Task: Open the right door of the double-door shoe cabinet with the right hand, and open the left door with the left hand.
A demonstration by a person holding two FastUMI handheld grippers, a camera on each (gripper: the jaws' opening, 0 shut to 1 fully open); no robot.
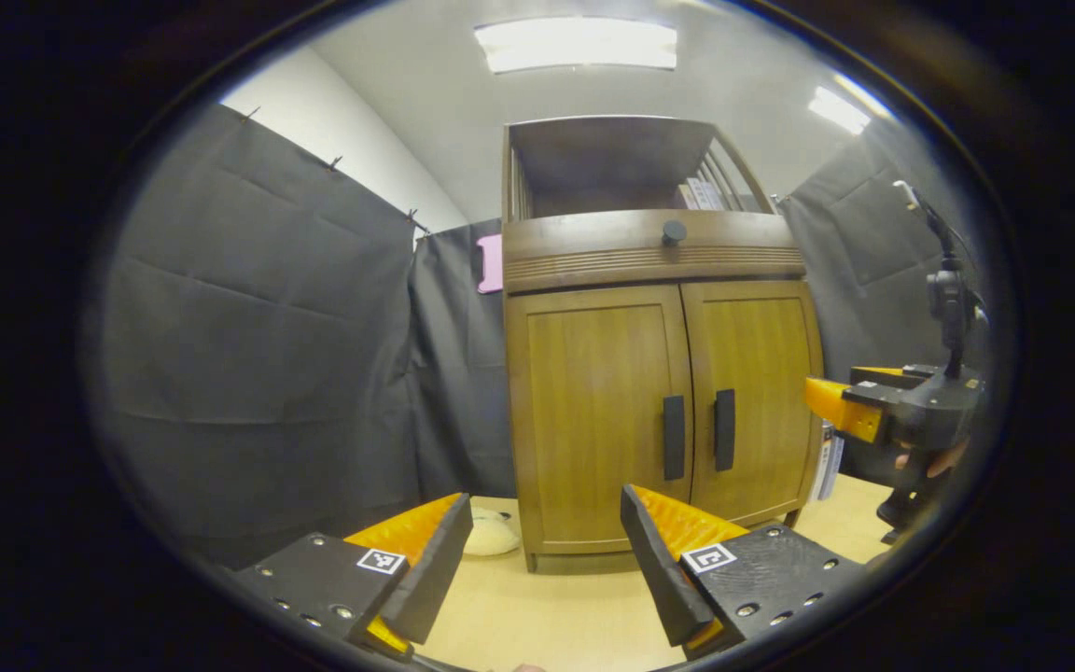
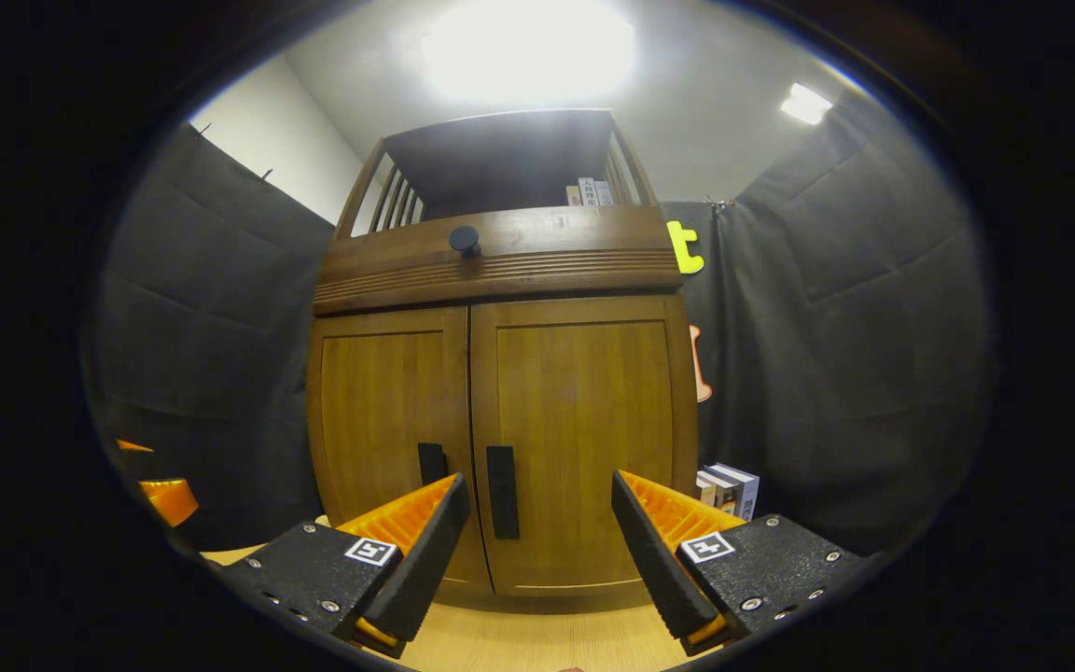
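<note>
We hold both grippers low in front of the shoe cabinet (image 1: 659, 373), which stands on the pale wooden floor (image 1: 575, 607) with both doors closed. In the left gripper view, the left gripper (image 1: 547, 551) has its fingers spread wide with nothing between them; the left door (image 1: 593, 411) and its dark handle (image 1: 674, 437) lie beyond and above them, well apart. The right gripper (image 1: 836, 406) shows at the right, near the cabinet's right edge. In the right gripper view, the right gripper (image 2: 537, 537) is likewise spread and empty, the right door (image 2: 584, 439) straight ahead, its handle (image 2: 501, 492) rising just beyond the gap, nearer the left finger.
</note>
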